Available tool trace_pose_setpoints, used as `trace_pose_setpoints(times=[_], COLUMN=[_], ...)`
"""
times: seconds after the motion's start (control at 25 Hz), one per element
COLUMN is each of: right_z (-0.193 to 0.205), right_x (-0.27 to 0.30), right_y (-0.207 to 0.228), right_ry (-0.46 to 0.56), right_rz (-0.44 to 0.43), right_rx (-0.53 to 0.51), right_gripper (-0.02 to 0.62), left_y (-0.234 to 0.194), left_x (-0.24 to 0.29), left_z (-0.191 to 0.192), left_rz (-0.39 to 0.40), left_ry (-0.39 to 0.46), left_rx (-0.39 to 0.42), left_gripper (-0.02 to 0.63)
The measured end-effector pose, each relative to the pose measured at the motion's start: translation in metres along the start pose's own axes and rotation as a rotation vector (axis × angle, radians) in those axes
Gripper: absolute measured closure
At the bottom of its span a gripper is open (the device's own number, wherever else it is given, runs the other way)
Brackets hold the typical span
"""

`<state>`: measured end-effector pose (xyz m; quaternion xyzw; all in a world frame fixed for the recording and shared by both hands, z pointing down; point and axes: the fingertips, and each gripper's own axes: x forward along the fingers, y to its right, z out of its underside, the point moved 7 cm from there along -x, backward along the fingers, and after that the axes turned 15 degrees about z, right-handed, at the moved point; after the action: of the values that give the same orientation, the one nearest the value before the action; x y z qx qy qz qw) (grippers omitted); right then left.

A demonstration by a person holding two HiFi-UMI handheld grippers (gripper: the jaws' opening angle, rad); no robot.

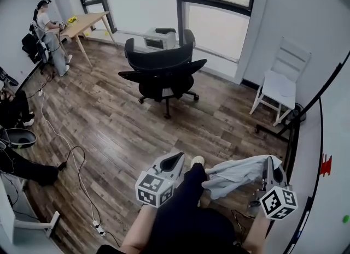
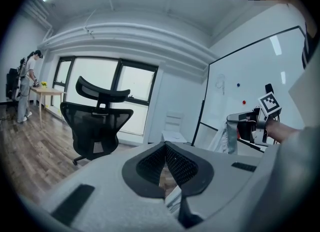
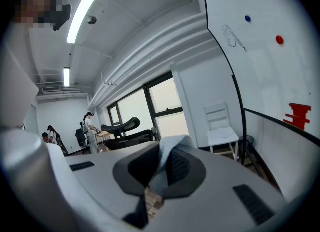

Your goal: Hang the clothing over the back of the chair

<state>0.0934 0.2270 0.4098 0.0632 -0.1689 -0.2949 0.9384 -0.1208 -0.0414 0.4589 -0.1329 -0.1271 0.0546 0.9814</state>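
The light grey-blue garment [image 1: 240,172] is held off the floor at the lower right of the head view. It is well apart from the black mesh office chair [image 1: 163,68], which stands farther out on the wood-plank floor [image 1: 109,122], towards the windows.

The garment's long axis runs roughly across that picture. Its right end goes up to the right claw [image 1: 269,161]. From there the cloth sags leftward and a little down, and it ends in a loose bunch beside the person's dark-trousered leg [image 1: 188,193]. In the left gripper view, the part nearest the right claw hangs down as a narrow pale strip.

In the right gripper view, the claw's two dark pads are pressed on a fold of the cloth. The fold sticks up between them as a pale ridge past the tips.

The left claw [image 1: 176,159] is on the other side of the leg, near the bunched end. In its own view, its pads meet at the tips with no cloth pinched between them.

A white wooden chair [image 1: 280,81] stands by the wall on the right.
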Motion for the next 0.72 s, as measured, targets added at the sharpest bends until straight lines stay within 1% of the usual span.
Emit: trace_pose_setpoints(times=[0.24, 0.48, 0.72], right_z=[-0.013, -0.03, -0.059], right_x=[0.034, 0.082, 0.122], right_y=[-0.005, -0.017, -0.023], right_ry=[-0.001, -0.012, 0.018], right_rz=[-0.009, -0.026, -0.019], right_rx=[-0.01, -0.026, -0.023], right_gripper=[0.583, 0.583, 0.583], left_y=[-0.021, -0.051, -0.078], left_x=[0.027, 0.057, 0.091], left_z=[-0.013, -0.032, -0.065], left_rz=[0.005, 0.001, 0.018], left_ry=[0.005, 0.007, 0.014], left_rx=[-0.01, -0.03, -0.004], left_gripper=[0.6, 0.6, 0.6])
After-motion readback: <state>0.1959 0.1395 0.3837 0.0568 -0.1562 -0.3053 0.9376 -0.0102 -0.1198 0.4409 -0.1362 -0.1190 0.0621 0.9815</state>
